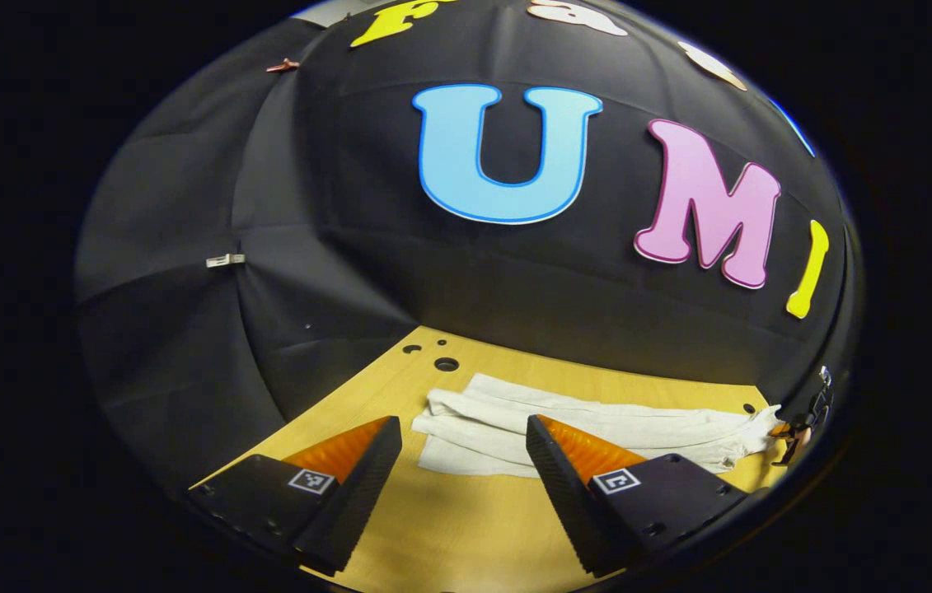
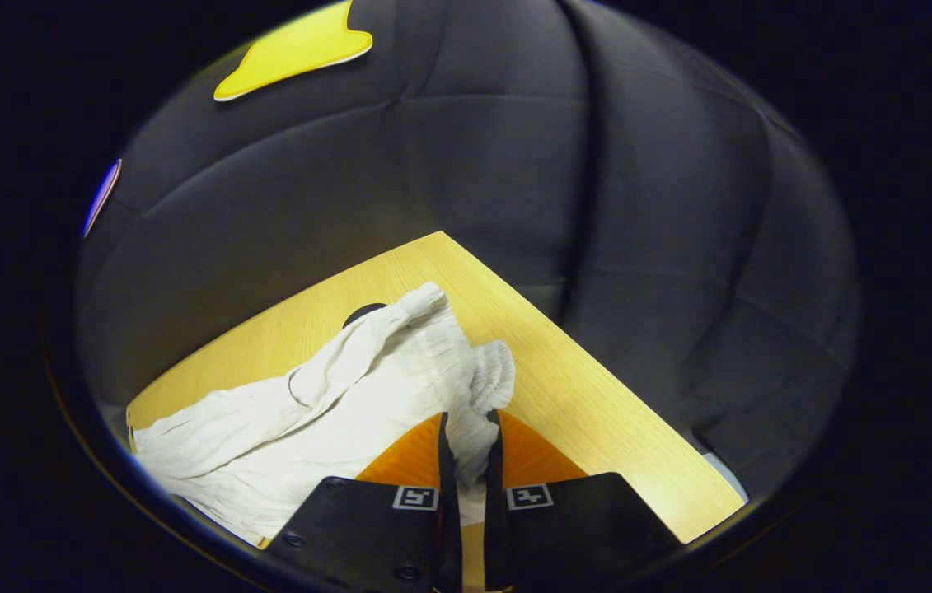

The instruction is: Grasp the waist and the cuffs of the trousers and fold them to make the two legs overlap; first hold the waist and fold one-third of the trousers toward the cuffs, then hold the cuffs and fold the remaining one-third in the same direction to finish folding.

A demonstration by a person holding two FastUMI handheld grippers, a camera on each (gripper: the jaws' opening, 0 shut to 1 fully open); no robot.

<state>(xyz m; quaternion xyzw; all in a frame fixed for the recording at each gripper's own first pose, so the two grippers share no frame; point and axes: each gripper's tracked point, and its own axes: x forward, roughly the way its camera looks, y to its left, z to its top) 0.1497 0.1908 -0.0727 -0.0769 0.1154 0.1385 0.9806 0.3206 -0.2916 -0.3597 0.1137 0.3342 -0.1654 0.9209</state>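
Nearest the camera in the left gripper view, the left gripper (image 1: 463, 449) has its two fingers spread wide apart with nothing between them, hanging just above the wooden table (image 1: 466, 527). Right past the fingertips are the white trousers (image 1: 564, 424), lying flat on the tabletop as a long, rumpled strip running off to the right. At their far right end you can just make out the right gripper (image 1: 799, 428) touching the fabric, tiny at the edge. Behind the trousers there are a few round holes (image 1: 446, 363) in the table, then the black cloth wall.

In the right gripper view, the right gripper (image 2: 466, 424) is nearly closed, both fingers pinching a bunched, gathered bit of the trousers (image 2: 334, 403). I think that's the elastic waist, can't be totally sure. The rest of the fabric trails off to the left across the table (image 2: 597, 412), partly covering a dark hole (image 2: 362, 313). The table corner sits beyond that.
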